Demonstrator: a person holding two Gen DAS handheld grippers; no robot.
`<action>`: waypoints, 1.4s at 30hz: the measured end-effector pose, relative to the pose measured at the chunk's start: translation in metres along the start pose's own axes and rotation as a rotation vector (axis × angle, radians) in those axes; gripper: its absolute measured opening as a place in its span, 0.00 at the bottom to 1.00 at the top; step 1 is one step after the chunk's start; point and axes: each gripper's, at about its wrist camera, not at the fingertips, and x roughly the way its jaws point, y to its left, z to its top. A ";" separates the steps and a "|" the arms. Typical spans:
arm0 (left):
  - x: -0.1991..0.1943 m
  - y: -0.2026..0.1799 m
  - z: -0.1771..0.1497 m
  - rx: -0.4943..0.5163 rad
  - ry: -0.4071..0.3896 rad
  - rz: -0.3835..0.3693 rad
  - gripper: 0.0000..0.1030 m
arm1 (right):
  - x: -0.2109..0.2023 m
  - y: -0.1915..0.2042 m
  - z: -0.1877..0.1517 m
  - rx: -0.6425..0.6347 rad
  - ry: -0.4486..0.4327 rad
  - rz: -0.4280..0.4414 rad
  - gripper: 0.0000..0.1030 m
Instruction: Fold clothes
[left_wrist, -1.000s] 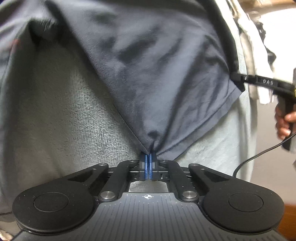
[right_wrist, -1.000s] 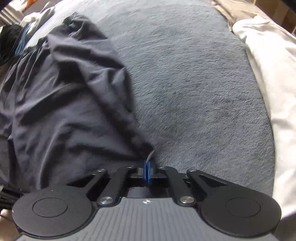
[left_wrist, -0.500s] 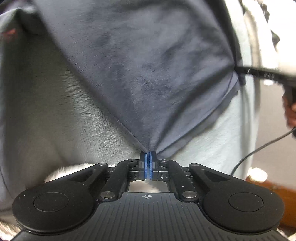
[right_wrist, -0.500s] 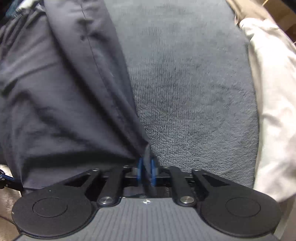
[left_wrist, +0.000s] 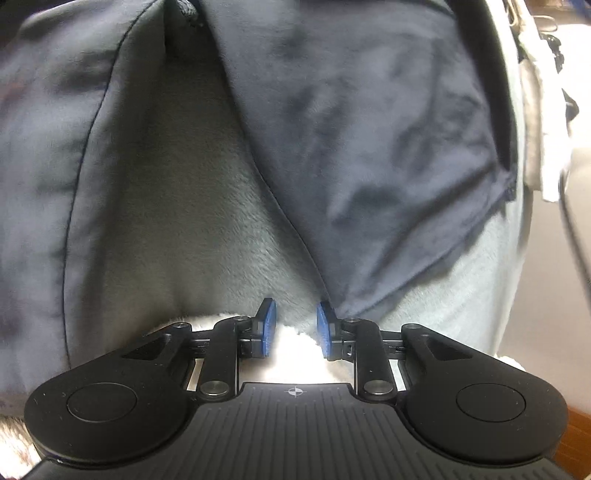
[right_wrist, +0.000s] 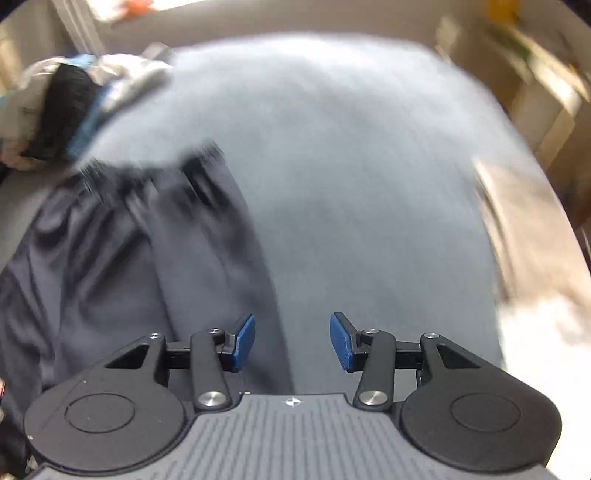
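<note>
1. A grey blanket (right_wrist: 362, 192) covers the work surface and fills most of both wrist views; the right wrist view is smeared with motion blur, so fine detail there is lost.
2. Dark navy shorts (left_wrist: 362, 140) lie spread on the blanket. In the left wrist view one leg runs down from the top to a hem corner just beside the right fingertip, while the other leg hangs down the left edge, with bare blanket showing between them. In the right wrist view the shorts (right_wrist: 122, 266) lie on the left half, gathered waistband at the far end.
3. A pile of clothes (right_wrist: 70, 114), black, white and blue, sits at the far left corner of the blanket, beyond the waistband.
4. A pale cloth (right_wrist: 546, 332) lies along the blanket's right edge; what it is cannot be told through the blur.
5. The left gripper (left_wrist: 293, 328) is spread apart with nothing between its blue pads (left_wrist: 269, 328); the hem corner touches or nearly touches the outside of the right pad.
6. The right gripper (right_wrist: 292, 341) is spread wider and also empty, hovering over the shorts' edge and the blanket.
</note>
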 end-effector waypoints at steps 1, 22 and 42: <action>0.002 0.002 0.002 -0.011 0.000 -0.005 0.22 | 0.015 0.013 0.016 -0.047 -0.027 0.007 0.44; -0.003 0.036 0.010 -0.175 -0.031 -0.054 0.22 | 0.189 0.058 0.175 0.527 0.294 0.107 0.40; -0.017 0.065 0.016 -0.162 -0.032 -0.124 0.22 | 0.190 0.067 0.182 0.575 0.151 -0.055 0.06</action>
